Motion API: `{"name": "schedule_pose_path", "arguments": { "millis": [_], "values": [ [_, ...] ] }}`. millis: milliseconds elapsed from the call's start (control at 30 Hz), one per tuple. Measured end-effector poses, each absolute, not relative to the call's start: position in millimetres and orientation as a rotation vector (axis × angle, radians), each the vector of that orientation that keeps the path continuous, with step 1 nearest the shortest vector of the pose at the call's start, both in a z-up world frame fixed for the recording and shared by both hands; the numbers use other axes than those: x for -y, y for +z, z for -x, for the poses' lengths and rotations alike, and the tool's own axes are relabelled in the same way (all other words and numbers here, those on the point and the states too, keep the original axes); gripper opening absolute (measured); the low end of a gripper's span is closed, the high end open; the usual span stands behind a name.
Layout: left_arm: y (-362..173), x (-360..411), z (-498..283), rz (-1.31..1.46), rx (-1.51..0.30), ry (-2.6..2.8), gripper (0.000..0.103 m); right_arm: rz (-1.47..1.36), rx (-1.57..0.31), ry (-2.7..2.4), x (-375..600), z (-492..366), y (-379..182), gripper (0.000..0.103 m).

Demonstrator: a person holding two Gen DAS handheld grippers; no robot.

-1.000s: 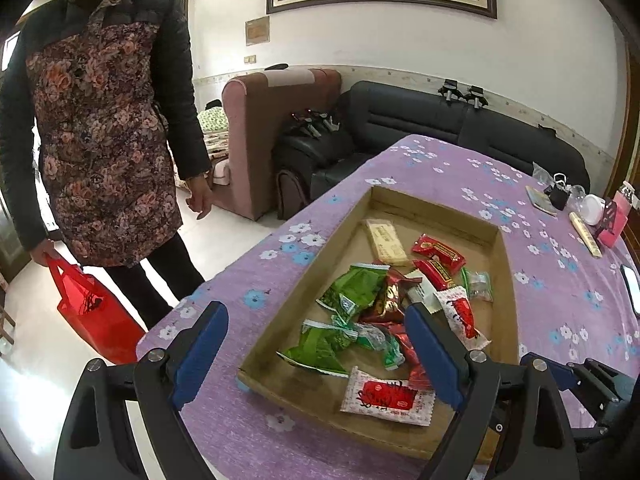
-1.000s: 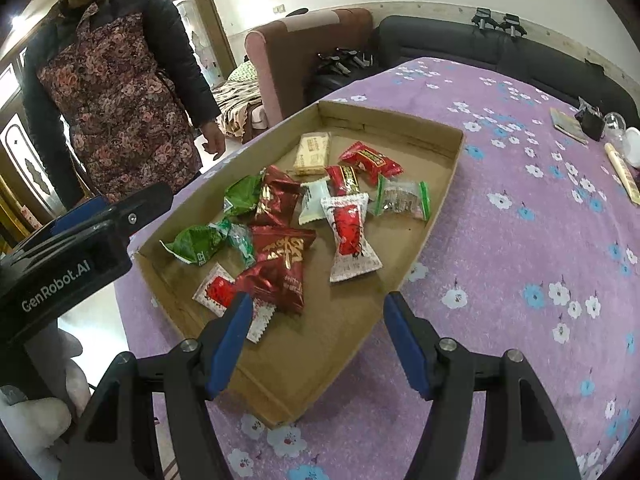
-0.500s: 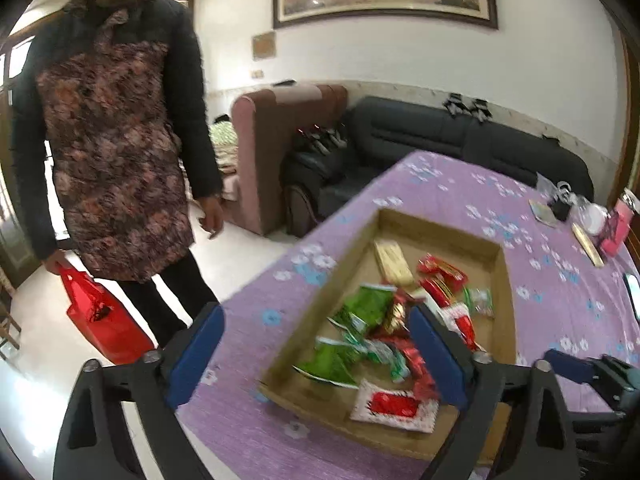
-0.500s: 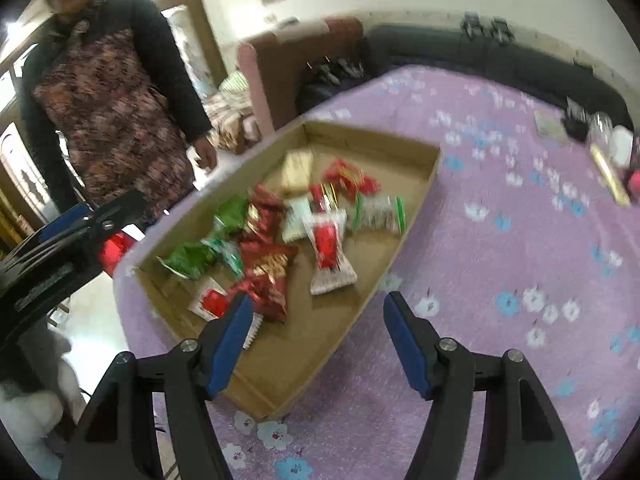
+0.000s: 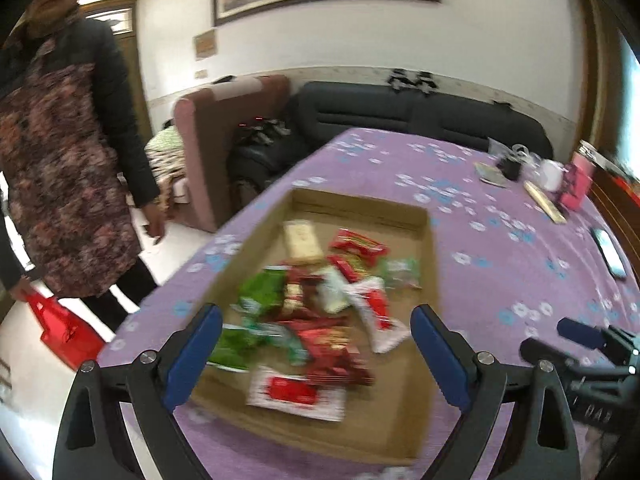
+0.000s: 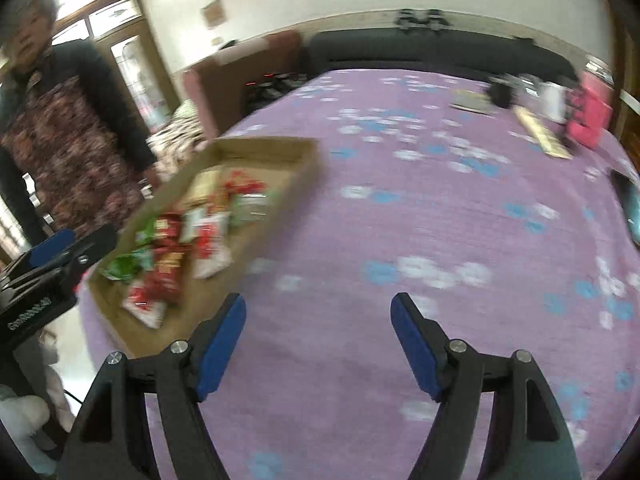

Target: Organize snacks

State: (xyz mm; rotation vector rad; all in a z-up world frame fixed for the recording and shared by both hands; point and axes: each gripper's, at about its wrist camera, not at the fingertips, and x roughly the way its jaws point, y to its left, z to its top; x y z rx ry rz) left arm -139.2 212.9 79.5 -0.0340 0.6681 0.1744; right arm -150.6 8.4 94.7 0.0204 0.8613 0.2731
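Over the cardboard tray (image 5: 428,240) of snacks (image 5: 320,320) we hold our left gripper (image 5: 316,354) spread and empty; our right gripper (image 6: 318,344) is opening over bare tablecloth (image 6: 440,208).

Motion blur smears the snack wrappers (image 5: 320,320) in the cardboard tray (image 5: 430,240), leaving their print unreadable.
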Motion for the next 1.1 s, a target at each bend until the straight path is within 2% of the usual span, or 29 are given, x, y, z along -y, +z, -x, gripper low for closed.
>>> {"name": "schedule_pose_path", "arguments": {
  "millis": [467, 1100],
  "values": [
    [72, -114, 112, -0.046, -0.712, -0.020, 0.097, -0.104, -0.861, -0.063, 145, 157, 95, 0.074],
    [32, -32, 71, -0.137, -0.836, -0.108, 0.097, -0.076, -0.927, -0.209, 196, 139, 60, 0.074]
  ]
}}
